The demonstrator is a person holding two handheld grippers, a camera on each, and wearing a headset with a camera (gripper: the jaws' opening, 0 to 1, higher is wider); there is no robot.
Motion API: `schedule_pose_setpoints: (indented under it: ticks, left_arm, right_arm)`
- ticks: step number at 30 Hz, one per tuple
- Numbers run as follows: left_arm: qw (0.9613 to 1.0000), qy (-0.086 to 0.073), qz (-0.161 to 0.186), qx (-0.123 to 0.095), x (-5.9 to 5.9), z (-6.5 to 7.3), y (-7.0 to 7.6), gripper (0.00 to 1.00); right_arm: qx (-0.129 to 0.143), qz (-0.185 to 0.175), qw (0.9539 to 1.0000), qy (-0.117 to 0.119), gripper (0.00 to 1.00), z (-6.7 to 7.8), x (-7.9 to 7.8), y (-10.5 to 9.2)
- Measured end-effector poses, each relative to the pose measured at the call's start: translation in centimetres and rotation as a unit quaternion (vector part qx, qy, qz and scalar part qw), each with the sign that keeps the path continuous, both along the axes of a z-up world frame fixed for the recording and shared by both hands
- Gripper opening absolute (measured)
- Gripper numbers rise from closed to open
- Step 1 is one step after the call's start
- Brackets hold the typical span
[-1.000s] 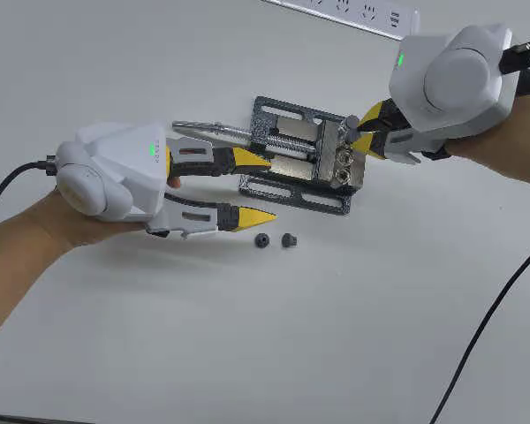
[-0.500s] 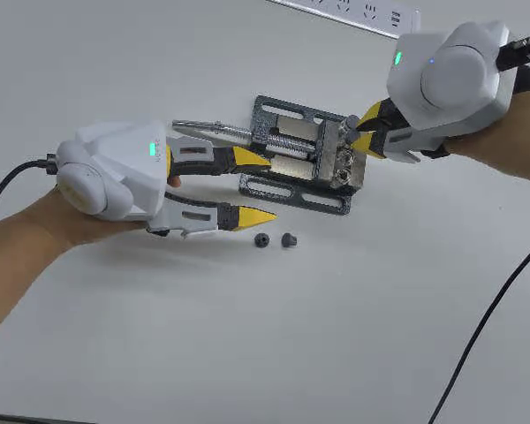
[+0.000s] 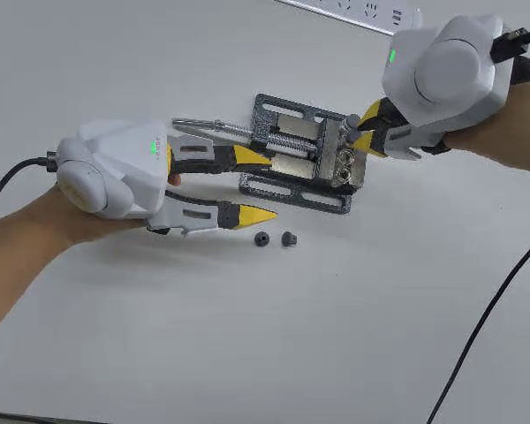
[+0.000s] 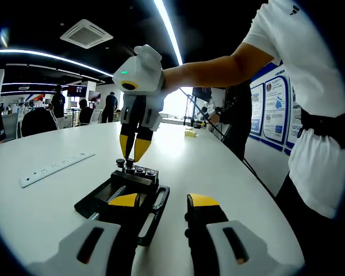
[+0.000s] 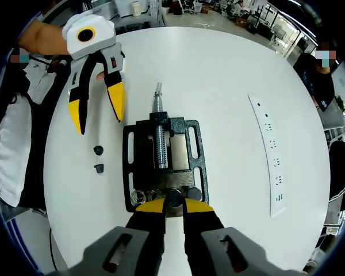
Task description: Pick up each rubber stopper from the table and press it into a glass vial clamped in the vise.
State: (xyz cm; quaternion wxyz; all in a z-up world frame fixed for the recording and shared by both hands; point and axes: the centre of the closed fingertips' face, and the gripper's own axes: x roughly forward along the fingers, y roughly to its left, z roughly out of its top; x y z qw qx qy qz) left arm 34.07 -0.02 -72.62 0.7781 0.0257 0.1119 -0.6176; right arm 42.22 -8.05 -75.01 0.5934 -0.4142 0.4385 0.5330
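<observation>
Two spare stoppers (image 3: 276, 239) on table (image 3: 247, 336), just in front of vise (image 3: 291, 196). L claw (image 3: 271, 188) wide open, empty, beside vise. R claw (image 3: 359, 131) pinched on a stopper (image 3: 351, 122) at row of vials (image 3: 343, 168). Keep it upright, centre on the vial mouth, push straight down.
</observation>
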Motion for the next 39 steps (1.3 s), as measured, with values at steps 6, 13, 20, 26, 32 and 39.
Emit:
schedule_pose_setpoints:
  ticks: [6, 13, 20, 26, 32, 39]
  left_arm:
    - [1.0, 0.002, -0.001, 0.0, -0.07, -0.09, -0.03, 0.3]
    - [1.0, 0.002, -0.002, 0.0, -0.09, -0.07, -0.04, 0.3]
    - [1.0, 0.003, -0.003, 0.002, -0.17, -0.16, 0.0, 0.29]
    - [1.0, 0.002, -0.002, 0.001, -0.13, -0.16, -0.04, 0.29]
    - [1.0, 0.003, -0.002, 0.001, -0.14, -0.15, -0.05, 0.29]
    - [1.0, 0.003, -0.002, 0.002, -0.16, -0.23, 0.02, 0.28]
  right_arm:
    - [-0.017, 0.015, 0.9997, -0.005, 0.1, 0.01, -0.12, 0.21]
    - [-0.026, 0.024, 0.9994, -0.002, 0.1, 0.08, -0.13, 0.13]
    - [-0.039, 0.034, 0.9987, 0.0, 0.1, 0.01, -0.04, 0.11]
    - [-0.048, 0.038, 0.9981, -0.001, 0.11, -0.06, -0.1, 0.02]
    - [-0.048, 0.038, 0.9981, -0.002, 0.11, -0.11, -0.15, -0.1]
    - [-0.047, 0.041, 0.998, -0.001, 0.12, -0.23, -0.14, -0.08]
